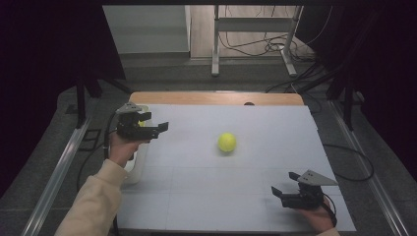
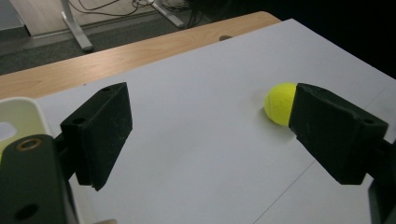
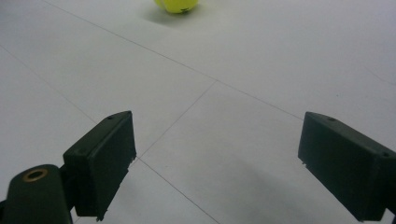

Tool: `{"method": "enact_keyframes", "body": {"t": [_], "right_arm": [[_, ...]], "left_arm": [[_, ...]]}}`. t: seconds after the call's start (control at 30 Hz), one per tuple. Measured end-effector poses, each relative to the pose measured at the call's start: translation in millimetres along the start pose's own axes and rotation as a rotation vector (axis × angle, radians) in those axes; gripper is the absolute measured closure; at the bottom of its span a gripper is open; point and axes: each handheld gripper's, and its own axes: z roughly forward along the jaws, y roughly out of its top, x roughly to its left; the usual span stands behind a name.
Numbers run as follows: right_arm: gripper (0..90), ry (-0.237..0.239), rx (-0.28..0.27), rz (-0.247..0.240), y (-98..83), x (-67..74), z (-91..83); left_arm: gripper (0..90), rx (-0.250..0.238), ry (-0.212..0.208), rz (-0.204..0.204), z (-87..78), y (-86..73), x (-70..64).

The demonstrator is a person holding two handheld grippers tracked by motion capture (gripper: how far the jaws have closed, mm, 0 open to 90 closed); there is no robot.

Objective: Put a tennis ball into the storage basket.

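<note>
A yellow ball point(image 1: 226, 142) is sitting on the white table top point(image 1: 221, 196), roughly at its middle and a little toward the far side, with nothing touching it. The left gripper point(image 1: 160, 129) is hovering at the table's left edge, above a white tray point(image 1: 137, 167) that is lying at that edge, and its jaws are standing apart with nothing between them; in the left gripper view the ball point(image 2: 279, 102) is lying beyond the jaw tips, partly hidden behind one jaw. The right gripper point(image 1: 284, 184) is resting low near the table's near right corner, well apart from the ball, its jaws also spread wide and gripping nothing, with the ball point(image 3: 176, 4) showing at the top edge of the right gripper view
</note>
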Motion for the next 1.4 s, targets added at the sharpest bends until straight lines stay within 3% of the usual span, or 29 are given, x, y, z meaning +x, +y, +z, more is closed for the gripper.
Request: {"method": "enact_keyframes", "body": {"t": [0.2, 0.53, 0.93, 1.4], "right_arm": [[11.4, 0.005, -0.009, 0.0, 0.4, 0.6, -1.5], [11.4, 0.003, -0.004, -0.002, 0.6, 1.1, -1.2], [11.4, 0.004, -0.003, -0.004, 1.6, 1.9, -0.5], [11.4, 0.002, 0.0, -0.005, 2.1, 2.7, -0.4]], "left_arm": [[14.4, -0.009, -0.036, 0.004, 10.0, 4.3, -13.0], [14.4, -0.006, -0.057, 0.038, 19.0, 9.4, -28.2], [14.5, 0.033, -0.077, 0.083, 38.7, 13.0, -44.7], [14.6, 0.062, -0.103, 0.099, 59.9, 13.9, -56.4]]}}
